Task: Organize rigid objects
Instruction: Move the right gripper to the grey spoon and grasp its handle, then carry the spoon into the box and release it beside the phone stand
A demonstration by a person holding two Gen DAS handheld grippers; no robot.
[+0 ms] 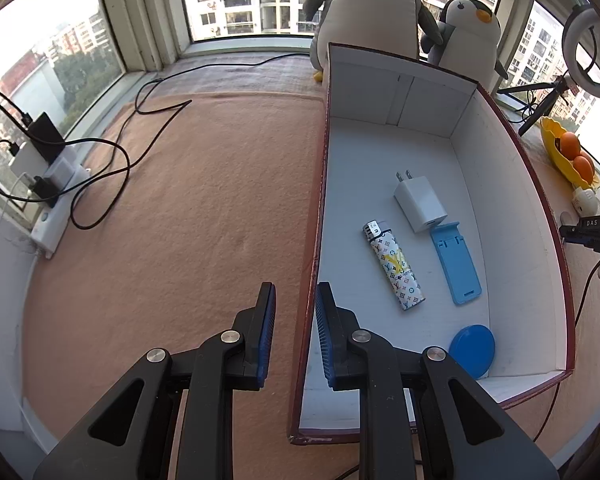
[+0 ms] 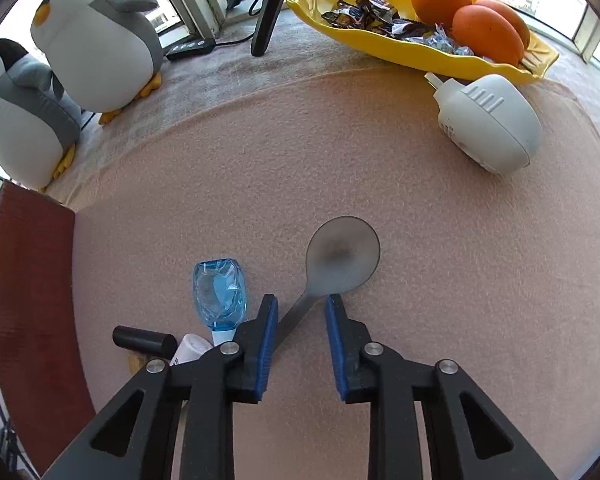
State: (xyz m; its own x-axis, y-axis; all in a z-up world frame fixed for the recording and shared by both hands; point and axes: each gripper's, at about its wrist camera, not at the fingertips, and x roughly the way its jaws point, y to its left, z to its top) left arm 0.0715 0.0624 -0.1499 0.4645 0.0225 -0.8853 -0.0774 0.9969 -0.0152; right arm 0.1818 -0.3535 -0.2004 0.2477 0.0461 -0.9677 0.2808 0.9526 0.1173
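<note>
- Red-edged box [image 1: 536,184] with a white inside sits on the pinkish felt mat [image 1: 204,200]; in the left wrist view it fills the 3 o'clock half.
- Left gripper [image 1: 295,298] straddles the box's left wall, one blue pad on each side, jaws only narrowly apart; whether the pads press the wall I cannot tell.
- Inside the box lie a white charger plug [image 1: 420,204], a patterned lighter [image 1: 394,266] at its 7 o'clock, a light blue folding stand [image 1: 456,264] touching the plug's near end, and a blue round lid [image 1: 472,346] at the stand's 6 o'clock.
- Right gripper [image 2: 302,308] points down at a grey metal spoon [image 2: 342,256]; the handle runs slantwise between the pads, the left pad over it, a gap remaining to the right pad, so no clear grip shows.
- At the spoon's 8 o'clock lie a clear blue bottle [image 2: 220,294], a black cylinder [image 2: 142,340] and a white tube [image 2: 192,348].
- At 1 o'clock, a yellow dish [image 2: 380,48] holds oranges [image 2: 484,32].
</note>
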